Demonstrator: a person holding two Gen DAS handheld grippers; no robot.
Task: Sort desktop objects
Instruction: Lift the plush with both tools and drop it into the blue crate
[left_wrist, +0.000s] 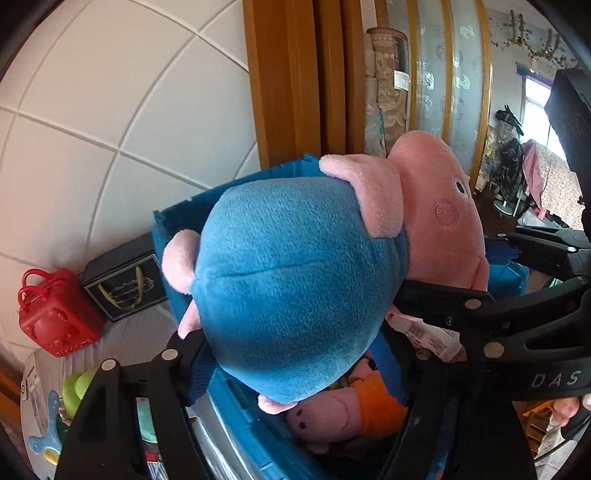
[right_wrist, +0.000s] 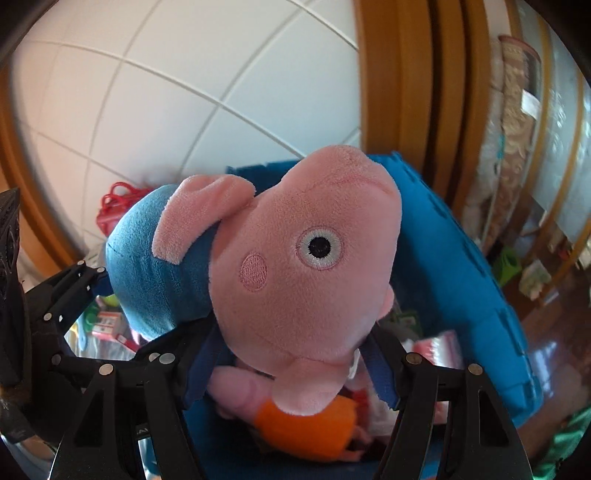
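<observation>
Both grippers clamp one plush pig (left_wrist: 295, 280) above the blue bin (left_wrist: 184, 214): the left gripper (left_wrist: 291, 354) squeezes its blue body, the right gripper (right_wrist: 291, 354) its pink head; the toy fills both views and hides most of the bin's inside. Beneath it, in the bin, lies a second plush pig (right_wrist: 295, 424) in orange. Left of the bin, by the tiled wall (left_wrist: 92, 110), stand one red box (left_wrist: 59, 314) and one black box (left_wrist: 123, 284); a wooden door frame (left_wrist: 284, 74) rises at the far side.
</observation>
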